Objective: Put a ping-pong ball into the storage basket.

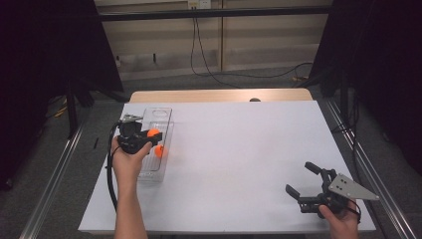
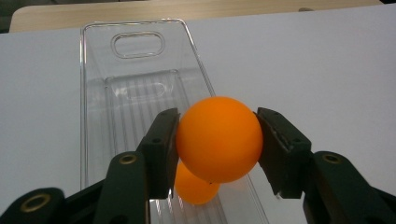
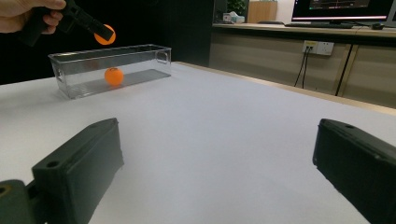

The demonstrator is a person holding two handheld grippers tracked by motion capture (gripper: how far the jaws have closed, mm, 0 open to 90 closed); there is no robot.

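A person's left gripper (image 1: 149, 138) clamps an orange ball (image 1: 153, 133) above a clear bin (image 1: 160, 110) at the nine o'clock side of a white table (image 1: 239, 149), seen from the high view. In the left gripper view, the two black jaws press on opposite sides of the ball (image 2: 218, 138), which hangs over the bin (image 2: 135, 74); a second ball (image 2: 194, 189) lies on the bin's ribbed floor just below, toward six o'clock. The bin's handle cut-out sits at its twelve o'clock end.

At the table's five o'clock corner, the right gripper (image 1: 301, 179) rests in the person's right hand (image 1: 341, 221), jaws spread wide with nothing between them. The right gripper view looks across the bare table (image 3: 224, 140) to the bin (image 3: 70, 84) at ten o'clock, where the second ball (image 3: 114, 76) lies inside while the held ball (image 3: 104, 34) hangs above the rim in the left gripper (image 3: 95, 29). The left hand (image 3: 28, 14) grips that tool from eleven o'clock.
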